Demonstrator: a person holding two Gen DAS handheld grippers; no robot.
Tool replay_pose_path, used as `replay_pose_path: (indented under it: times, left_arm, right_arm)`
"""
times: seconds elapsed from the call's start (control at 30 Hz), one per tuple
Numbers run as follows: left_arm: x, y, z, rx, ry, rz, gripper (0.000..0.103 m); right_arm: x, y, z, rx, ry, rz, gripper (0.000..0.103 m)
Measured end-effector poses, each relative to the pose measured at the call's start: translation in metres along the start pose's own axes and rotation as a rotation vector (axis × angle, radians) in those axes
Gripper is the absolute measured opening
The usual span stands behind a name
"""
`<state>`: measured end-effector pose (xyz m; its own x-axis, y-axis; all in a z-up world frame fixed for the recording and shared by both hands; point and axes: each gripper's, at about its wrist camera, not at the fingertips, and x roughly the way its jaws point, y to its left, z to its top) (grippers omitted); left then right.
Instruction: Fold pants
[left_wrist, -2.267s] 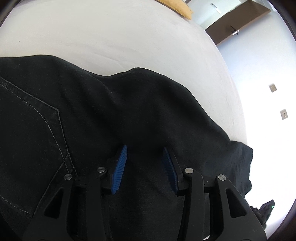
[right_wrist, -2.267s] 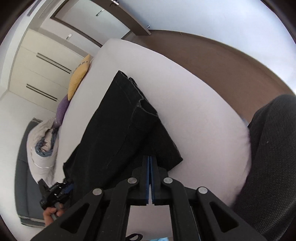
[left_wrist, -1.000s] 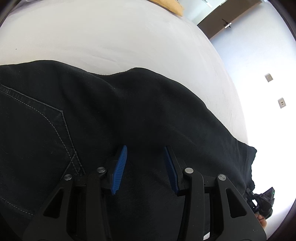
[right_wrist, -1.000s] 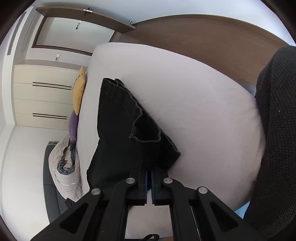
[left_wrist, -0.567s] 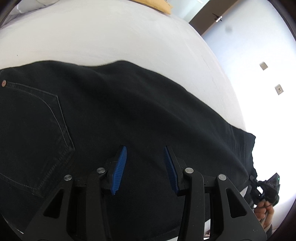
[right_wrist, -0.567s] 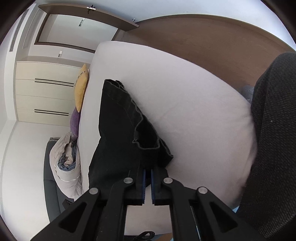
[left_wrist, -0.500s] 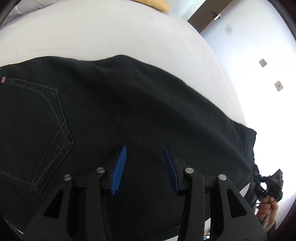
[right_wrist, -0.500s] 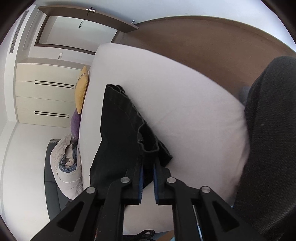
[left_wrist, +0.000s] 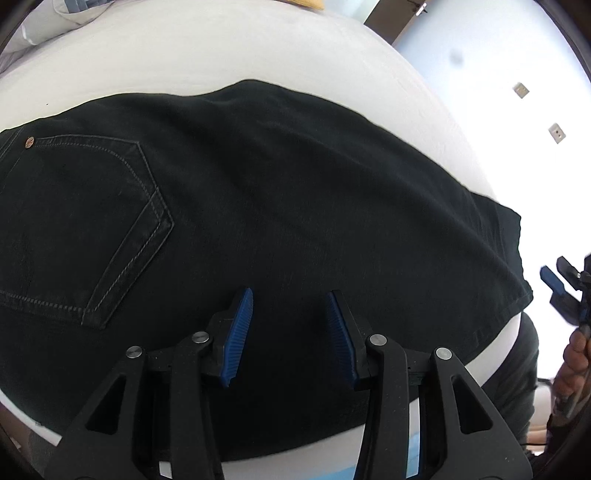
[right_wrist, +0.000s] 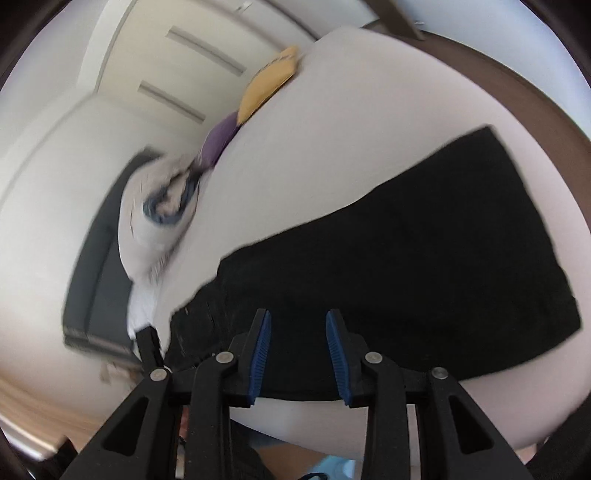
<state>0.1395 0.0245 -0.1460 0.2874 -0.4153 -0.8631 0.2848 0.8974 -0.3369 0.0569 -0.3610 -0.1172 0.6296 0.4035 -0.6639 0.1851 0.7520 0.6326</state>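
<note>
Black pants (left_wrist: 295, 206) lie flat on the white bed (left_wrist: 221, 55), with the back pocket (left_wrist: 85, 229) at the left of the left wrist view. My left gripper (left_wrist: 289, 295) hovers over the cloth near the bed's front edge; it is open, with nothing pinched between the blue pads (left_wrist: 238, 332). In the blurred right wrist view the pants (right_wrist: 424, 266) stretch away to the right. My right gripper (right_wrist: 298, 317) hangs above their near edge; its jaws are opening and hold nothing. The right gripper (left_wrist: 565, 295) also shows at the far right, held by a hand.
A yellow pillow (right_wrist: 269, 85), a purple pillow (right_wrist: 219, 140) and a bundled white duvet (right_wrist: 159, 221) lie at the head of the bed. A cream wardrobe (right_wrist: 177, 62) stands behind. A person's dark trouser leg (left_wrist: 517, 376) is at the bed's front right corner.
The right gripper, shut on the pants' hem before, has let go, opened, lifted and rolled. The pants now lie flat. The left gripper has slid sideways over the cloth, still open.
</note>
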Motion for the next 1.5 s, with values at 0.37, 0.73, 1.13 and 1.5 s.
replay_pose_path:
  times: [0.37, 0.73, 1.13, 1.5]
  left_arm:
    - [-0.026, 0.025, -0.033, -0.017, -0.014, 0.009, 0.040]
    - [-0.032, -0.005, -0.001, -0.034, -0.083, -0.091, 0.041]
    - [-0.012, -0.026, -0.045, 0.136, -0.068, 0.010, 0.043]
    - [-0.017, -0.031, -0.065, 0.088, -0.072, 0.019, 0.043]
  right_arm:
    - [0.125, 0.074, -0.068, -0.635, 0.219, -0.344, 0.035]
    - [0.112, 0.066, -0.089, -0.654, 0.197, -0.285, 0.035]
    - [0.079, 0.058, -0.080, -0.565, 0.210, -0.198, 0.035]
    - [0.118, -0.016, 0.018, -0.193, 0.177, 0.053, 0.032]
